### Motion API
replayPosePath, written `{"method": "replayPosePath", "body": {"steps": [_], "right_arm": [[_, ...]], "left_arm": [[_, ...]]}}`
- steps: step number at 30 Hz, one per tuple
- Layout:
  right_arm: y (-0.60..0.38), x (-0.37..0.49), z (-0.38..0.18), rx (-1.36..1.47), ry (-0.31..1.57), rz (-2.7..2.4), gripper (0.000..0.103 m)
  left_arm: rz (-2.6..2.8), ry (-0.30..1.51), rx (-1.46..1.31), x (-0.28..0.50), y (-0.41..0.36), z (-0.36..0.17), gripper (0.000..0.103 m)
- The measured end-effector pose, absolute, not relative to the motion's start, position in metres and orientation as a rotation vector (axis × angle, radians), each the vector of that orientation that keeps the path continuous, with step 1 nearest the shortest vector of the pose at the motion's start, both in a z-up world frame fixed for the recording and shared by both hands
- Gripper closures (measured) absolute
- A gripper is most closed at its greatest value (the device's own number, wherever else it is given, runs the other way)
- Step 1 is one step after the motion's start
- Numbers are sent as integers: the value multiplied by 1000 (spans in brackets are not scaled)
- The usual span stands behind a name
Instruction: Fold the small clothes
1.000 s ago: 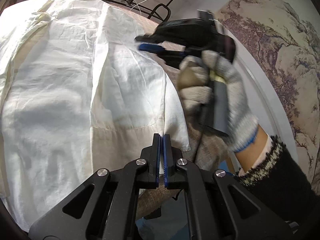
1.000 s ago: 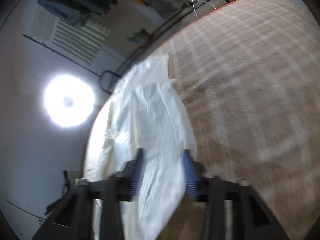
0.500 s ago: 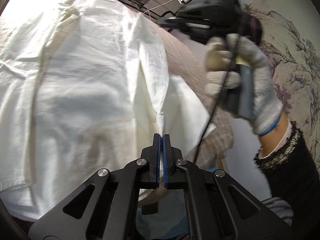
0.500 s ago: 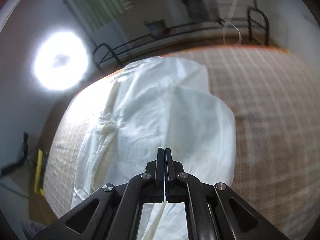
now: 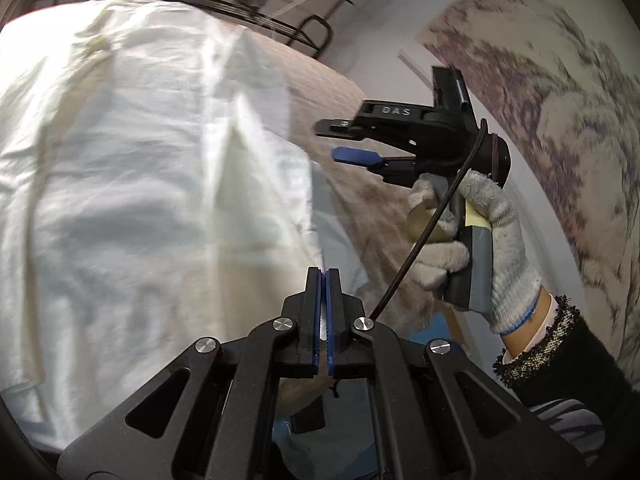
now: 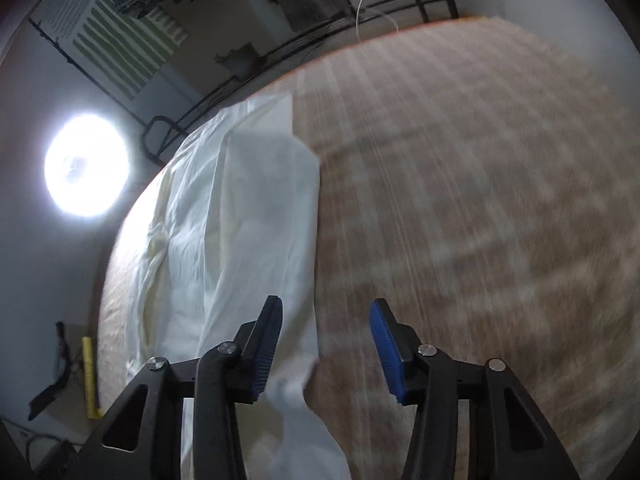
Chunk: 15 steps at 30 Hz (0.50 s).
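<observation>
A black metal rail [image 6: 256,76] runs behind the brown checked surface [image 6: 480,200], and a bright lamp [image 6: 86,164] glares at the left. The gloved right hand [image 5: 472,236] tilts the right gripper [image 6: 326,344] downward, its jaws just opened, nothing between them. The left gripper [image 5: 323,276] stays clenched on a pinch of cloth. The cream shirt [image 5: 140,168] lies spread and wrinkled on the surface.
</observation>
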State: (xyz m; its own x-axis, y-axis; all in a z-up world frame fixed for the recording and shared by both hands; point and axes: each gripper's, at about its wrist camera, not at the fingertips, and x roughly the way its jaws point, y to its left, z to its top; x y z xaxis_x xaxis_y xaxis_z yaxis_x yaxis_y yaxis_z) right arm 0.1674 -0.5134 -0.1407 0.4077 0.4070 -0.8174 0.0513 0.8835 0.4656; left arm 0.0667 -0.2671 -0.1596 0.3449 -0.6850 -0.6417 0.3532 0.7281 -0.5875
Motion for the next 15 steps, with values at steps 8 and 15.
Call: {"method": "replayPosePath", "body": {"steps": [8,15], "right_arm": [[-568,129,-129,546,1065,275,55],[-616,96,-120,612,995,288,55]], "left_arm": [[-711,1021,-205,64,-329,-170,103],[-660,1045,-151,68,-348,-181,77]]}}
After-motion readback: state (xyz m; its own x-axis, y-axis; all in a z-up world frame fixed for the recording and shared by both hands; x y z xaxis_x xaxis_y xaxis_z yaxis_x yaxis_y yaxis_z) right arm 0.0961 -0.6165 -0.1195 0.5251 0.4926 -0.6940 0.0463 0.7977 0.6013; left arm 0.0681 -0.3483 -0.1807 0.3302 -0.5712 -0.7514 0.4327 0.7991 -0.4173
